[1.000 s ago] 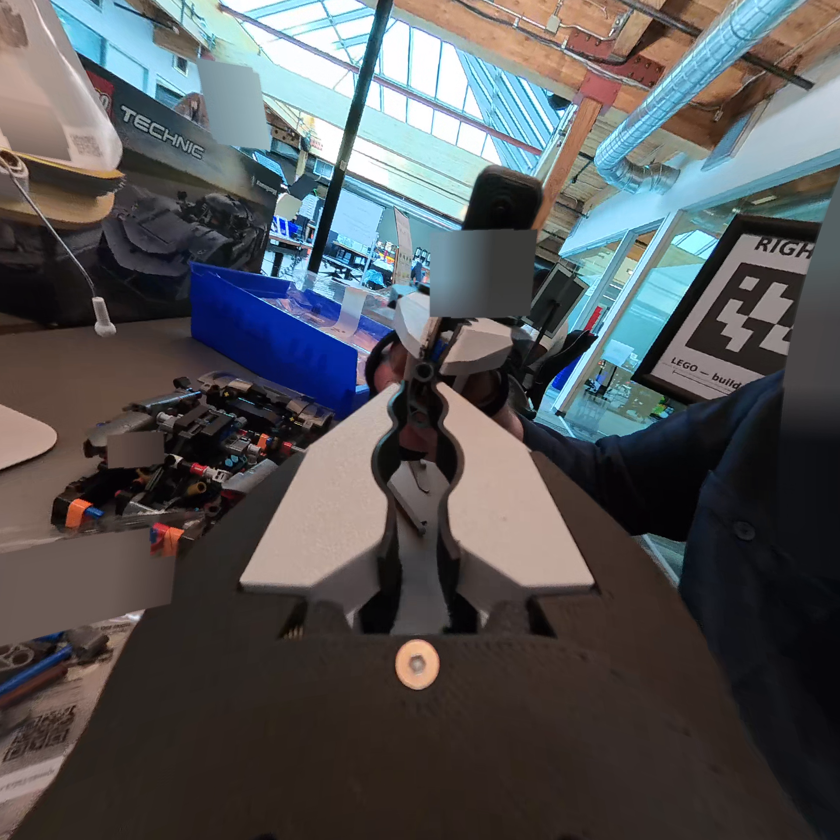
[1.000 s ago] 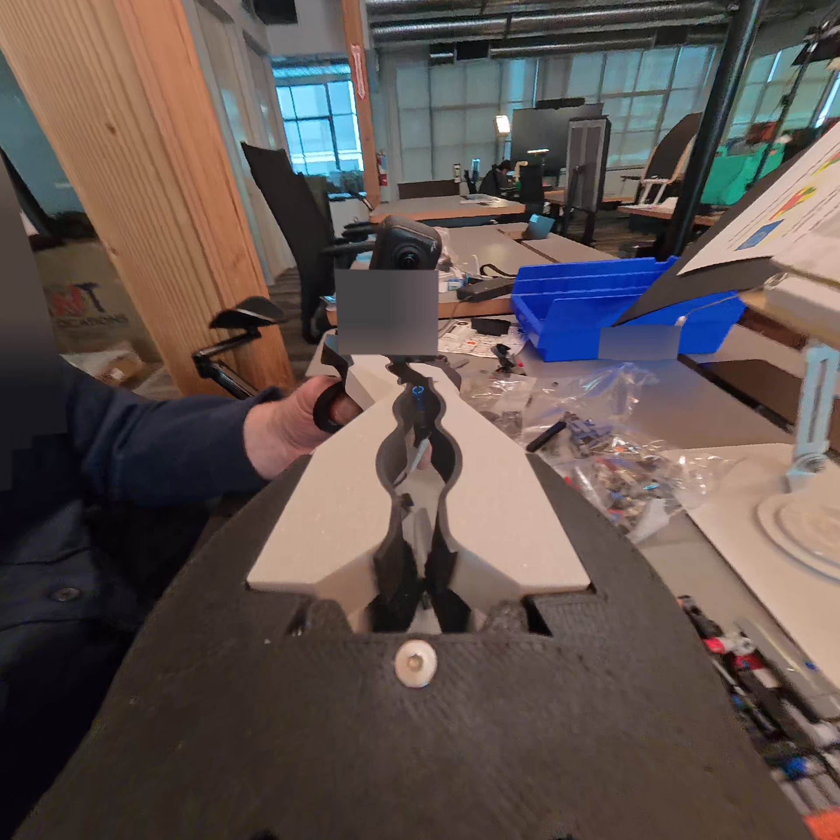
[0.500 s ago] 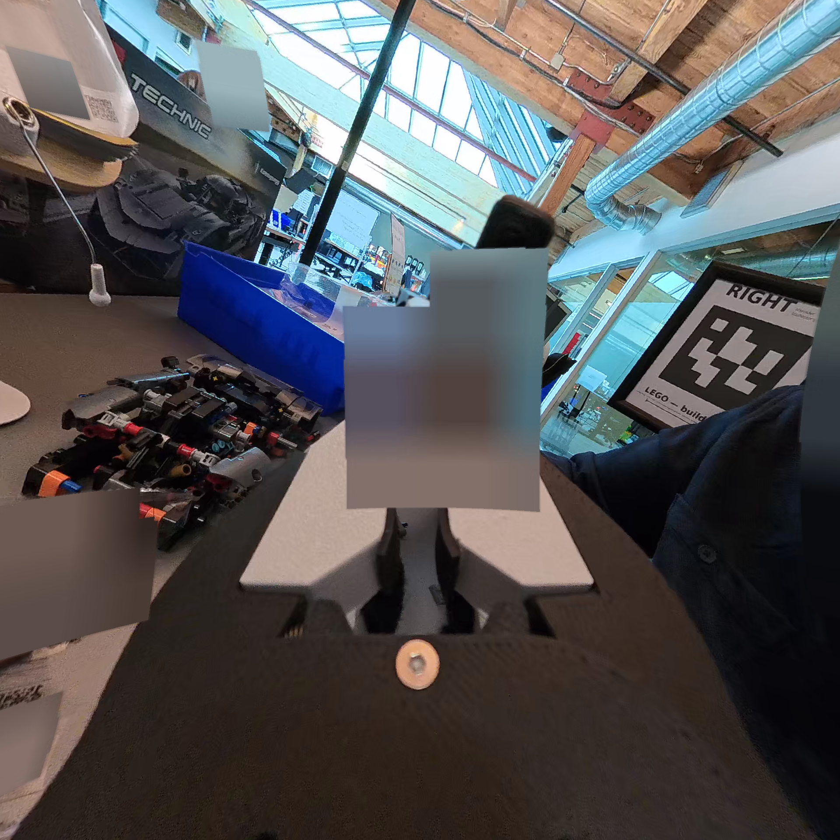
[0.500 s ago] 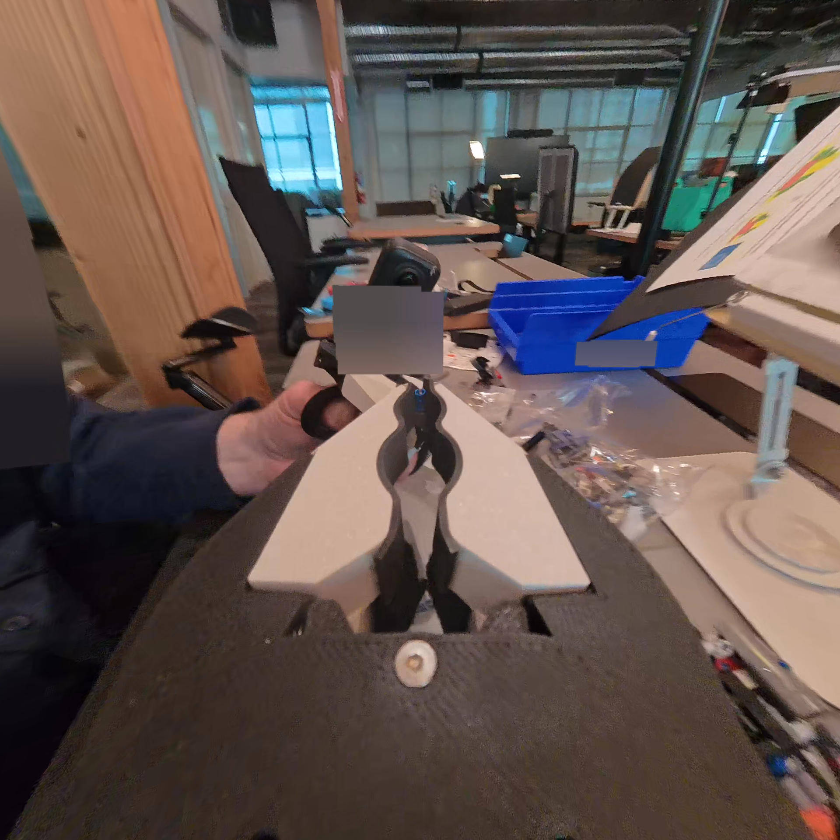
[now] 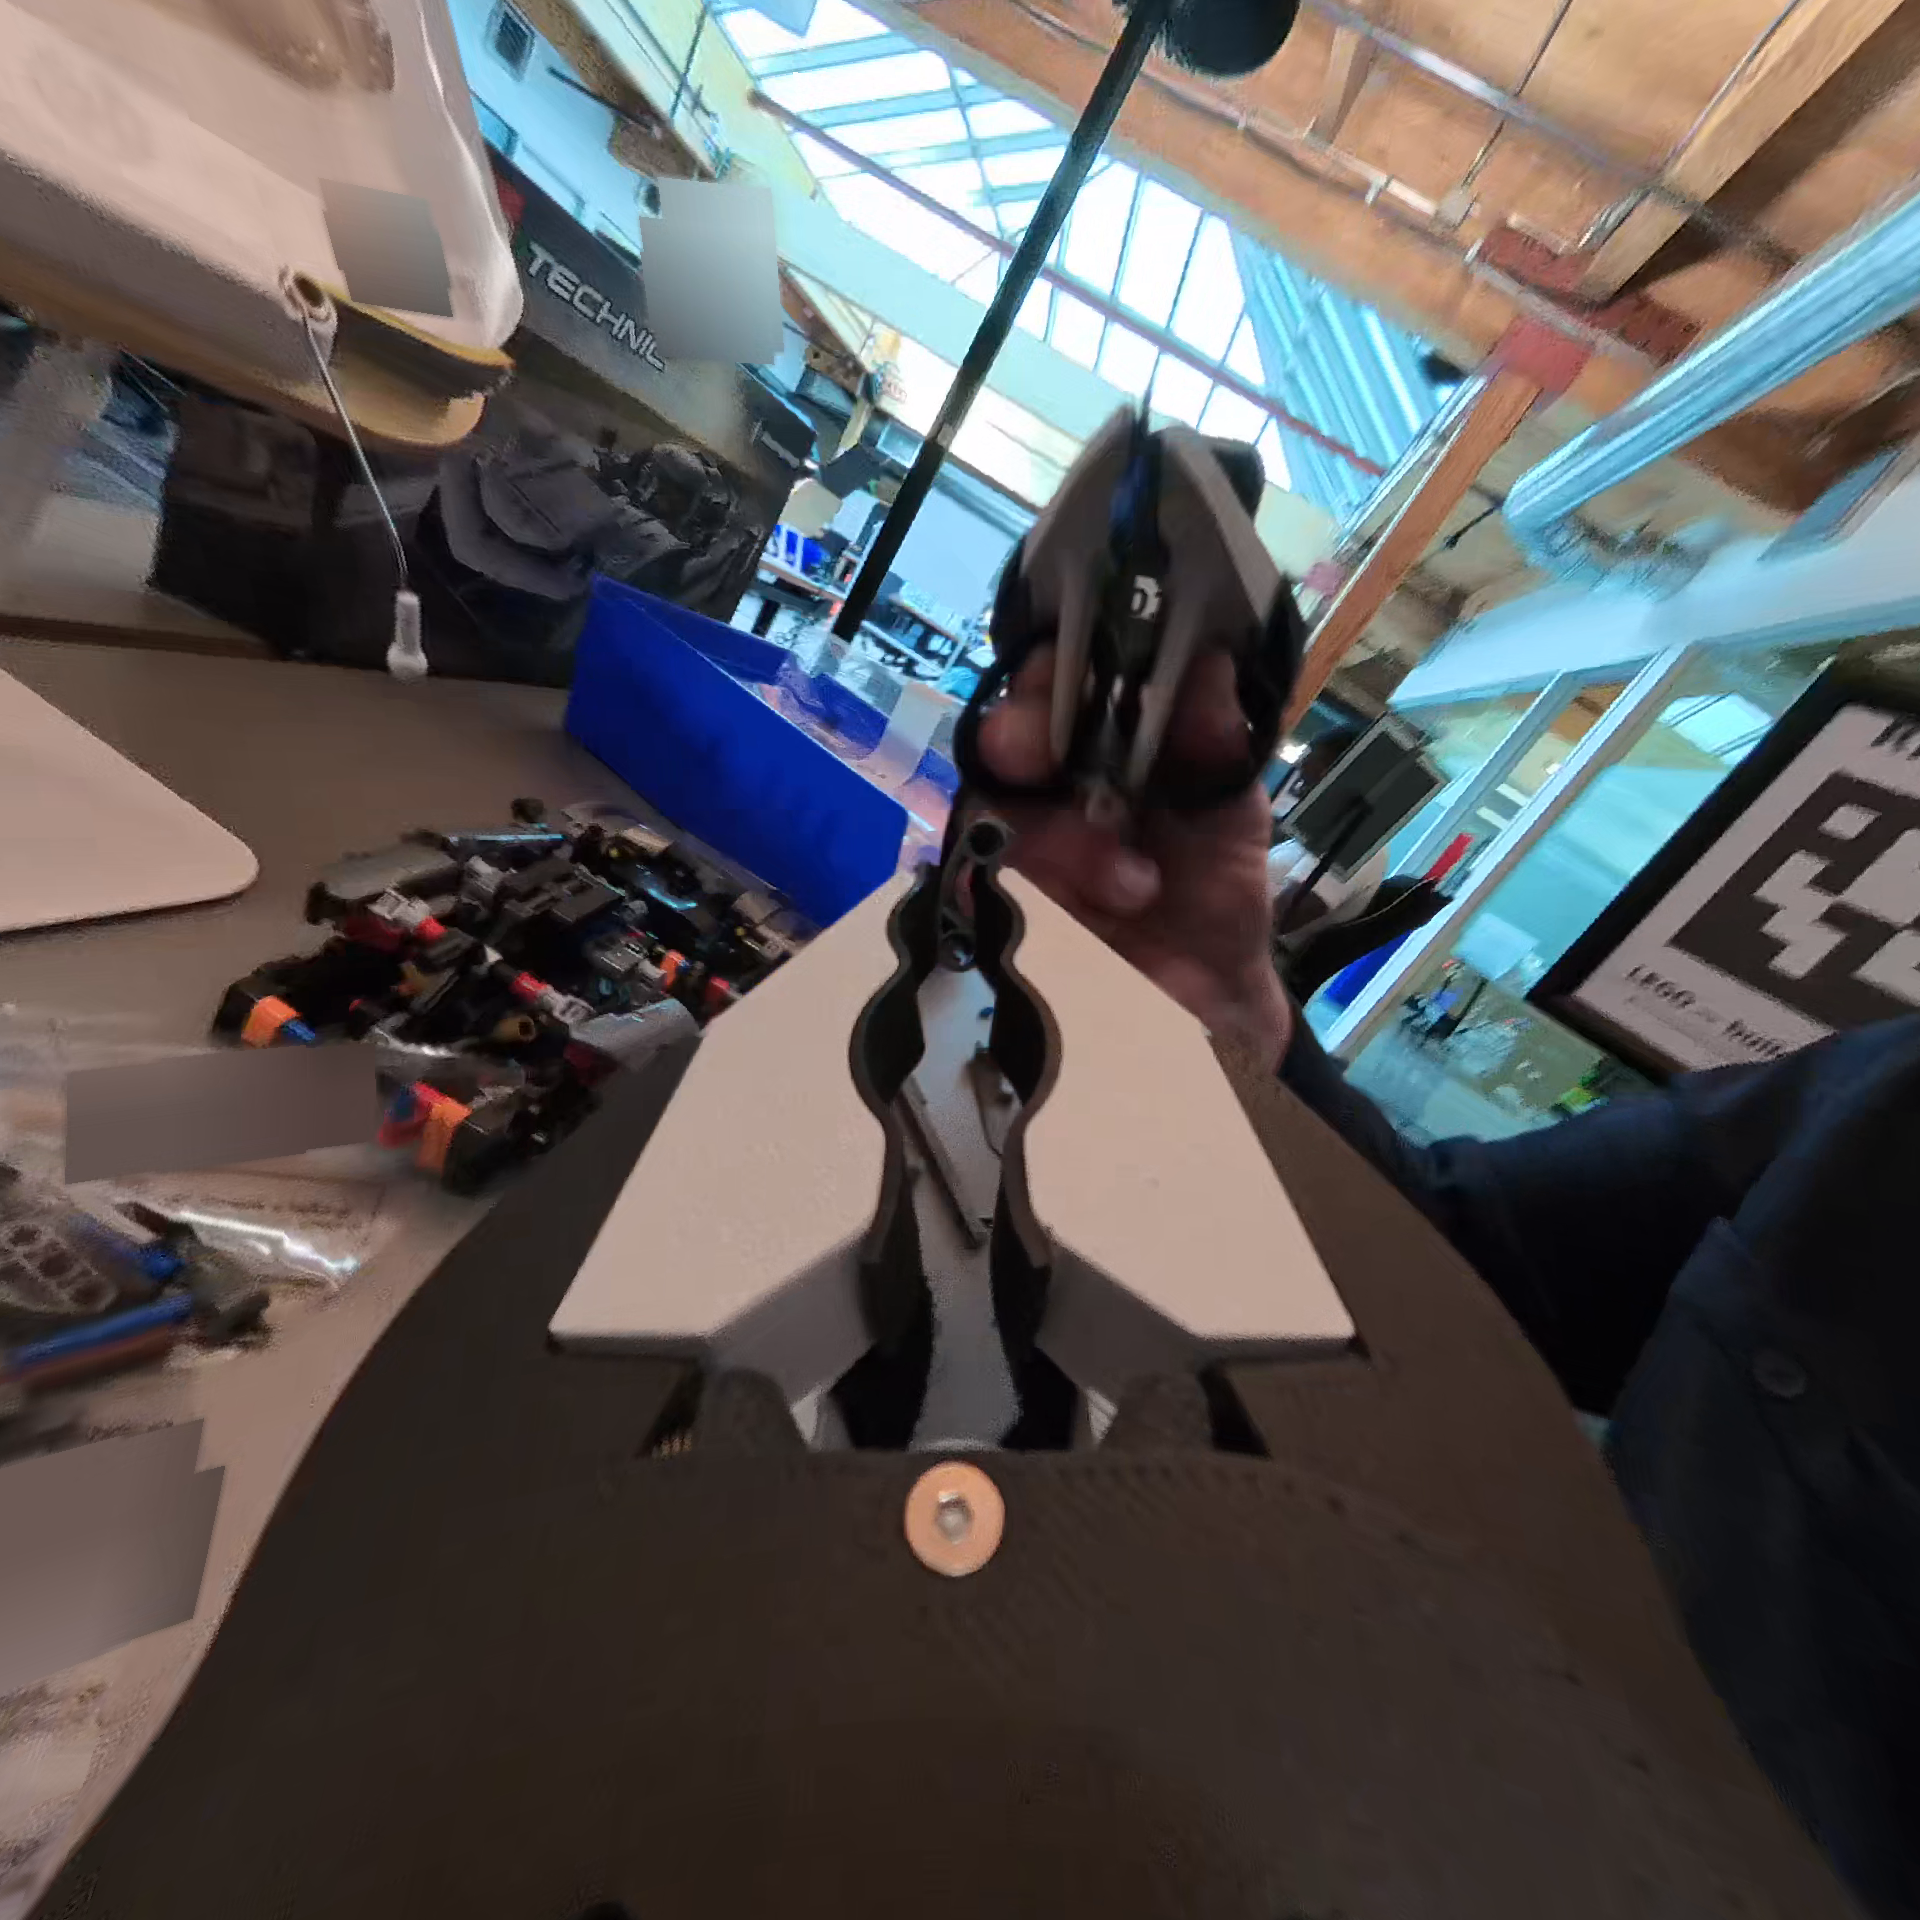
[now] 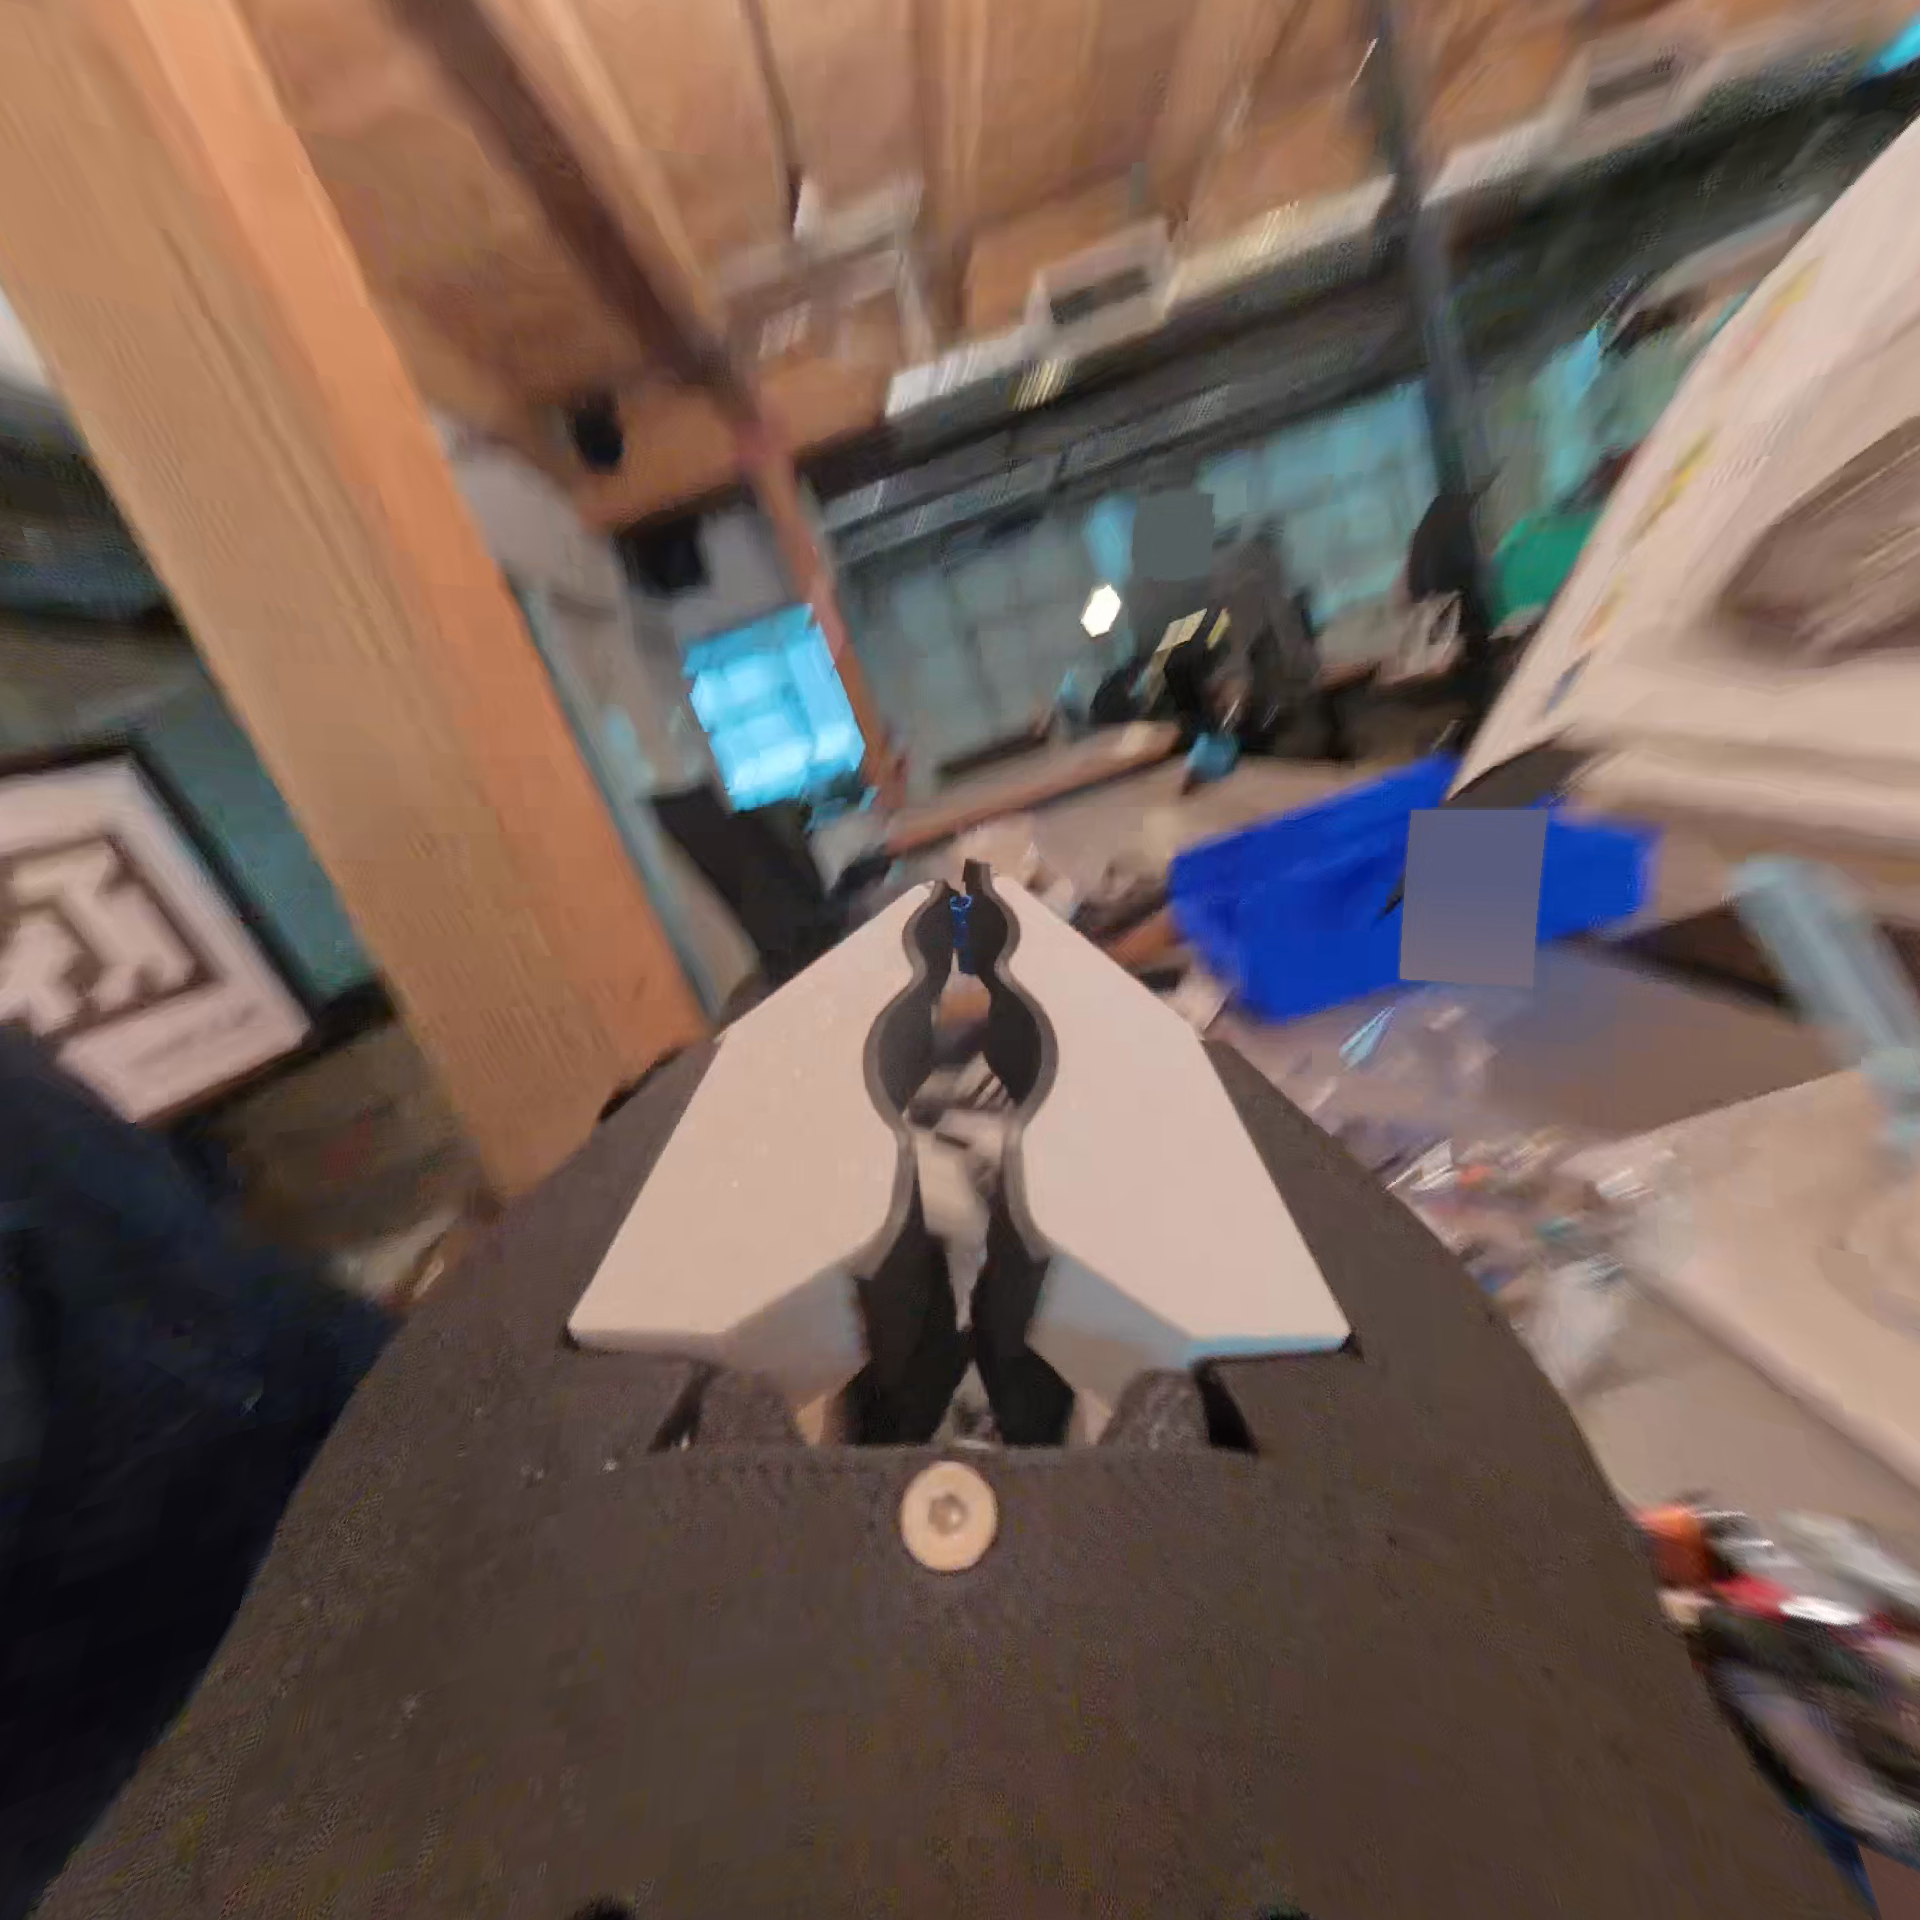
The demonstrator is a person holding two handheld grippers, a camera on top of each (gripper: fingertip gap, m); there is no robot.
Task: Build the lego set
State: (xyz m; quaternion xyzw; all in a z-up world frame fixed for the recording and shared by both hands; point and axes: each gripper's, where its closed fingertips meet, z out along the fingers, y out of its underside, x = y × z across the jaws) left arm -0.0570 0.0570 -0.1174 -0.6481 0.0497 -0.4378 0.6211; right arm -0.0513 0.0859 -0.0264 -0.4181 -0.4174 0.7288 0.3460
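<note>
My left gripper [image 5: 961, 894] is shut on a dark grey lego beam [image 5: 983, 837] whose round end sticks out past the tips. My right gripper [image 6: 962, 906] is shut on a small blue lego pin [image 6: 960, 923]. It also shows blurred in the left wrist view [image 5: 1132, 499], in a hand [image 5: 1153, 894], raised just above and beyond the beam and apart from it. The partly built black lego model [image 5: 488, 966] lies on the table to the left. It shows as a blur at the lower right of the right wrist view [image 6: 1818, 1662].
A blue bin [image 5: 727, 748] stands behind the model and shows in the right wrist view [image 6: 1309, 914]. Clear bags of parts [image 6: 1455, 1153] lie on the table. An instruction booklet on a stand [image 5: 208, 208] hangs over the left. A wooden post [image 6: 312, 623] and a framed sign [image 5: 1766, 914] stand nearby. My right fingertips sit around 9 centimetres from my left ones. The partly built black lego model [image 5: 488, 966] sits 15 centimetres or so from the ends of my left fingers.
The two grippers' tips were together. The right gripper has pulled up and away with the blue pin and is swinging, so its view is blurred. The left still holds the beam.
</note>
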